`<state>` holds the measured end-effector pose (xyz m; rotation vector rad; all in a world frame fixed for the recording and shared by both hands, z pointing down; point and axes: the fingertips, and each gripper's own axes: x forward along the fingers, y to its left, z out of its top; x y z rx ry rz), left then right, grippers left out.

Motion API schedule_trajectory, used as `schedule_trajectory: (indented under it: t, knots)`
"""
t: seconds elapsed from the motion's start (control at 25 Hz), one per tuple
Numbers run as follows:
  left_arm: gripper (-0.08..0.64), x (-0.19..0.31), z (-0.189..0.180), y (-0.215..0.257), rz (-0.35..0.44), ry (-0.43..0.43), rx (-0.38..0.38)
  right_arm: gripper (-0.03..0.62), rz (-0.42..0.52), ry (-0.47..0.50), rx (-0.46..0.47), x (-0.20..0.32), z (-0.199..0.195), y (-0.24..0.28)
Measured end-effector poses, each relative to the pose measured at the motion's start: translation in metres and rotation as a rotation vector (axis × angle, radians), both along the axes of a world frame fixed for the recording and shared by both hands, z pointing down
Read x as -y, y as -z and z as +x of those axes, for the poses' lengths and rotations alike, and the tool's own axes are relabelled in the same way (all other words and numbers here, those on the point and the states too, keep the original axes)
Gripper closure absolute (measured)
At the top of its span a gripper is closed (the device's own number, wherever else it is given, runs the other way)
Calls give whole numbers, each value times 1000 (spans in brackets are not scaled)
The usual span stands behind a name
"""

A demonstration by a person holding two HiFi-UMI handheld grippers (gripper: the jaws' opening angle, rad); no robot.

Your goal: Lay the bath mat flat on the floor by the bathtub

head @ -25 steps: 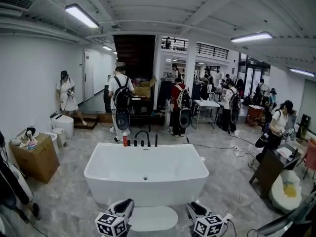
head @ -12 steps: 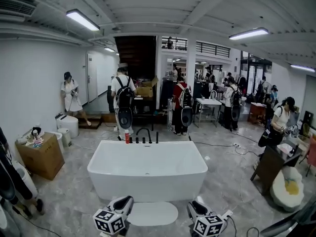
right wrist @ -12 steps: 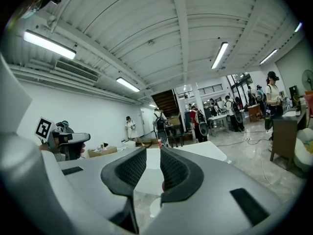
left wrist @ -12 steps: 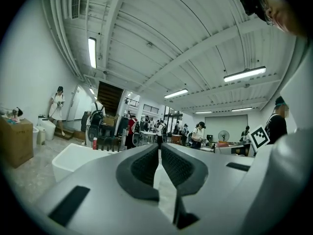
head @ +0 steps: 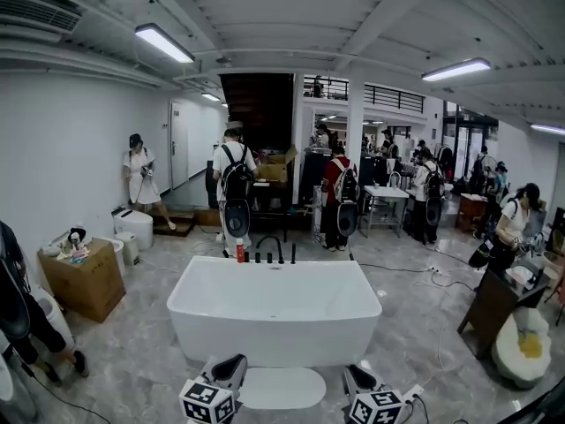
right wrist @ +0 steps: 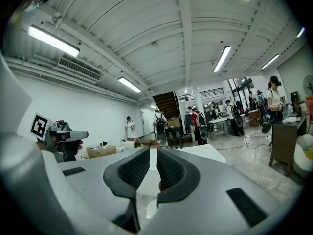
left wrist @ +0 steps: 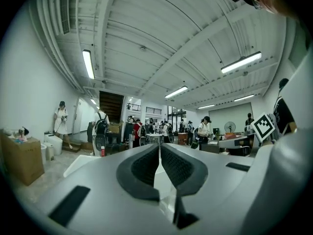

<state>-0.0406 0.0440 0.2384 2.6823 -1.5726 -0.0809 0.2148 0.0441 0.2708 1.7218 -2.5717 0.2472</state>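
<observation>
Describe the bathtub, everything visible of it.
The bathtub is a white, glossy, freestanding tub, rectangular with rounded corners. It stands upright on the grey marbled floor and looks empty. A black faucet set and a red bottle stand at its far side. The white oval bath mat lies flat on the floor just before its near wall; whether they touch cannot be told.

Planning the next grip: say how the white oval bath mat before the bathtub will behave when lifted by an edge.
The white oval bath mat lies thin and flat, so it is probably light and may droop from one edge. On the glossy grey floor, a push would likely slide it rather than tip it.
</observation>
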Motion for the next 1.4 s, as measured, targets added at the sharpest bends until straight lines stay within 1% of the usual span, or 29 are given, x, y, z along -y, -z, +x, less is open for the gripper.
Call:
schedule_trajectory:
  t: [0.08,0.24,0.48,0.6,0.8,0.92,1.16,1.4]
  knots:
    - [532,-2,2,2,8,0,15,527,2,5,-6,3,-5,1]
    - [531,-2,-4,0,-3,1,-19,543,3,-7,-10,7,-8,1]
    - [531,-5,-16,1,-9,17,-40,560,18,-40,-7,4,-7,7]
    - [531,-6,-15,4,-4,13,-47,565,31,-45,-1,2,-6,12]
    - [531,-11,-10,17,18,-2,-35,566,50,-52,-17,-4,-9,19]
    - [532,-9,-9,13,27,1,-38,566,50,-52,-21,-9,-6,20]
    - [531,-7,-4,15,29,-13,-18,566,67,-48,-21,-8,-1,26]
    - [532,-8,-9,17,23,-1,-31,568,67,-55,-21,-11,1,28]
